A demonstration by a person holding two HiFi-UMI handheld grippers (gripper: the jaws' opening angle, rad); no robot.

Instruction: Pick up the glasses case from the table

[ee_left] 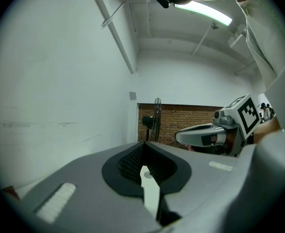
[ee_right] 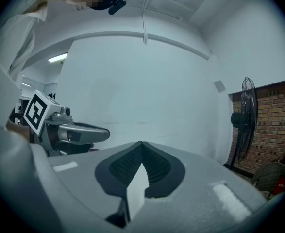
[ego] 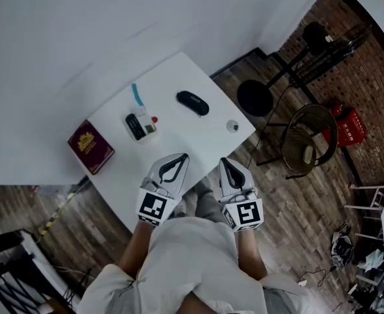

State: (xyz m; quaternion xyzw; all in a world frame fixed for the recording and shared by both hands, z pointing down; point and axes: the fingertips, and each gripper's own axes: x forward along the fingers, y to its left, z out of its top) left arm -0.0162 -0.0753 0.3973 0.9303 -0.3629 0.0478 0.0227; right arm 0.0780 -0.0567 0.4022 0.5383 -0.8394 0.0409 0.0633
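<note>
Grey plastic fingers [ee_left: 84,188] with ribbed black pads [ee_left: 127,163] are pressed together, empty, on left gripper [ego: 180,157] and right gripper [ego: 225,162]; smooth black oval glasses case [ego: 192,103] lies beyond them, well apart, on the white table [ego: 172,77]

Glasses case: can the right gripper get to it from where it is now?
Probably yes. Only bare table lies between the right gripper and the glasses case; its jaws are shut, so they must open first.
</note>
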